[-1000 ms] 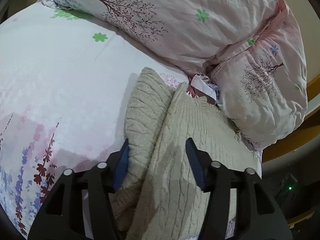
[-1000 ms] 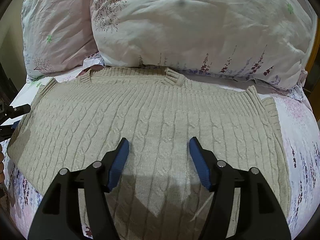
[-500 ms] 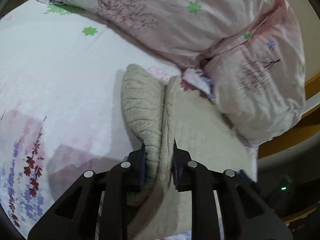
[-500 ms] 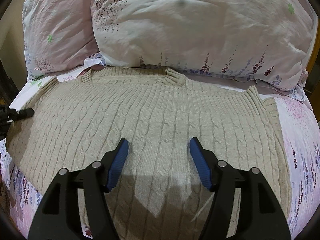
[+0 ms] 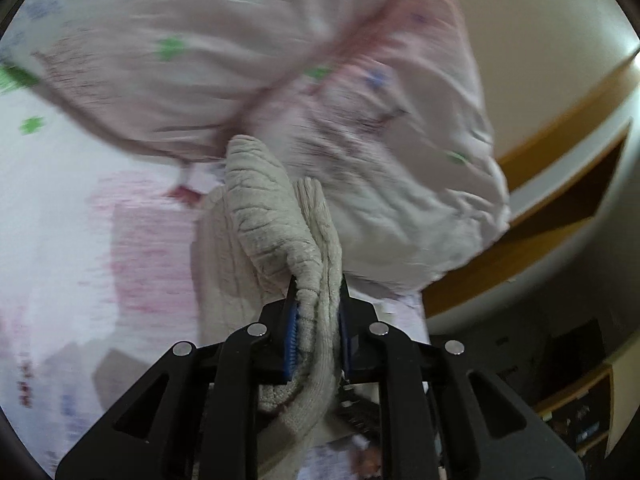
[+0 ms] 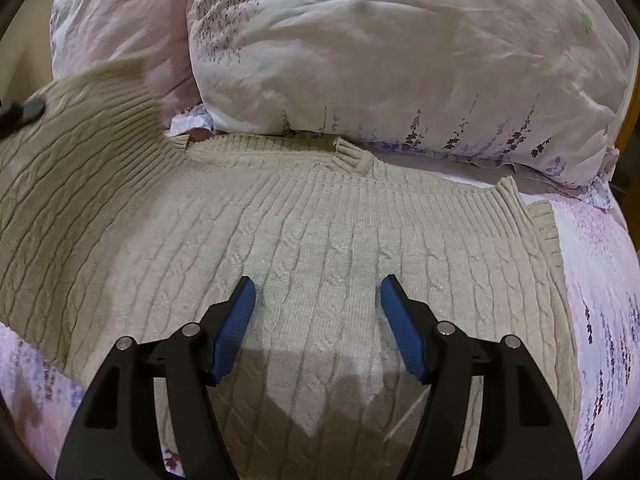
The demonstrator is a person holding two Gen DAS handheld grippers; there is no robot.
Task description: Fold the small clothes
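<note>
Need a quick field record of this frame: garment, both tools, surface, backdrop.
garment: beige cable-knit sweater, spread flat on the bed, its left side lifted off the sheet
left tool: shut on the sweater edge, fabric bunched between the pads
right tool: open, over the sweater middle, gripping nothing
surface: floral bedsheet
backdrop: floral pillows behind the collar
image quality: left wrist view motion-blurred

The sweater (image 6: 320,240) ahead of the right gripper (image 6: 318,312) was cream cable-knit wool, matt and ribbed at collar and hem; the gripper's arms looked matt black plastic with ridged blue pads (image 6: 236,326) and small shiny metal pins; beyond lay pillows (image 6: 400,52) of crumpled, matt printed cloth; the left gripper (image 5: 317,320) pinched the same nubbly knit.
</note>
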